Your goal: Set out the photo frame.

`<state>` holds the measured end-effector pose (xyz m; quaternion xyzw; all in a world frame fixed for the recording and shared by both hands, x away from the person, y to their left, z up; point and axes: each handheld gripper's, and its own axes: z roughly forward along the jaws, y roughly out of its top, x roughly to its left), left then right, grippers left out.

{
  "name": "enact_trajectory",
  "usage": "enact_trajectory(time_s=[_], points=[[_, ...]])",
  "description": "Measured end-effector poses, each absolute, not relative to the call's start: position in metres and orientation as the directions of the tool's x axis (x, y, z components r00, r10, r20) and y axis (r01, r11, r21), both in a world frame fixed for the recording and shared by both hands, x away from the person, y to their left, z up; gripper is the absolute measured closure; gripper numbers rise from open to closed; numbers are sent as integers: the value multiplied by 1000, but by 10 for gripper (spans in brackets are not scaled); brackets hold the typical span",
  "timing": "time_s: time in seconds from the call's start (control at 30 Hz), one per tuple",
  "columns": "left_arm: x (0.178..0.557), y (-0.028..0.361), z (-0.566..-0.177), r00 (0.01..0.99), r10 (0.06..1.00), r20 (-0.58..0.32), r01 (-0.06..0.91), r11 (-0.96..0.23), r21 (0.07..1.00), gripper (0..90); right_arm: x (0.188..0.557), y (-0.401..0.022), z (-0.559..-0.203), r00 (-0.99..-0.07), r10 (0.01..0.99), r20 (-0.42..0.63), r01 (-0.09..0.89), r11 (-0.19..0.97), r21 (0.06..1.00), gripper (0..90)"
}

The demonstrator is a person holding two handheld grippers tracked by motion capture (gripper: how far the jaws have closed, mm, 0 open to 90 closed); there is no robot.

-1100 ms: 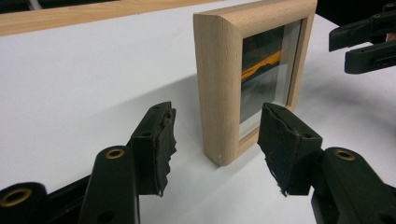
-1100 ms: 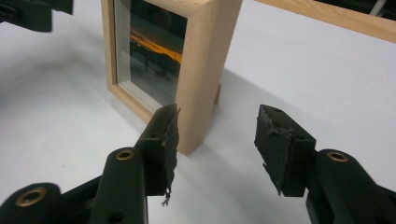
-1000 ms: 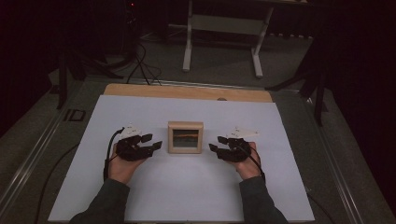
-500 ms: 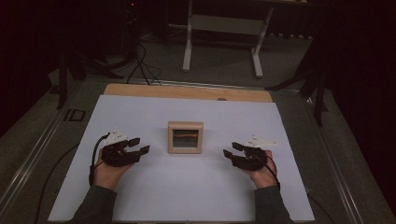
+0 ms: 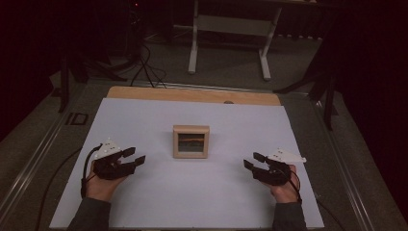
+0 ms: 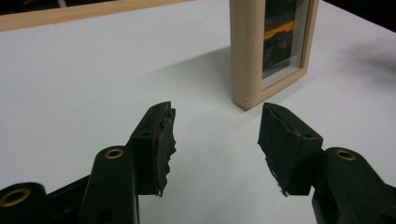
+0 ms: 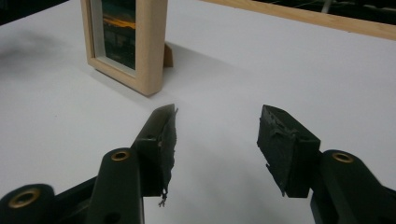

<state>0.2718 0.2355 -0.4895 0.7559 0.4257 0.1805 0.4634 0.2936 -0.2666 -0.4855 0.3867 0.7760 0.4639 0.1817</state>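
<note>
Wooden picture frame (image 5: 191, 141): upright, mid white surface (image 5: 159, 202). Left gripper (image 5: 133, 158), right gripper (image 5: 252, 161): fingers apart, empty, flanking frame, well clear. Likely step, hands off: keep clear, avoid tipping frame

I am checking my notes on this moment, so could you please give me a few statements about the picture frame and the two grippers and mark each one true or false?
1. The wooden picture frame stands upright on the white table surface. True.
2. The left gripper is shut on the frame. False: its jaws are open and apart from the frame, with nothing between them.
3. The right gripper has its jaws open. True.
4. The frame lies flat on its back. False: the gripper views show it standing, with a small prop behind it.
5. Both grippers sit on the same side of the frame. False: the left one is at its left and the right one at its right.
</note>
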Motion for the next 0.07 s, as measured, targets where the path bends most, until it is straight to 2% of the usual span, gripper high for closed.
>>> enact_trajectory(time_s=[0.07], points=[[270,239,-490,566,815,-123,480,-205,853,449,290,-272,-486,-624,777,79,433,260,863,460]])
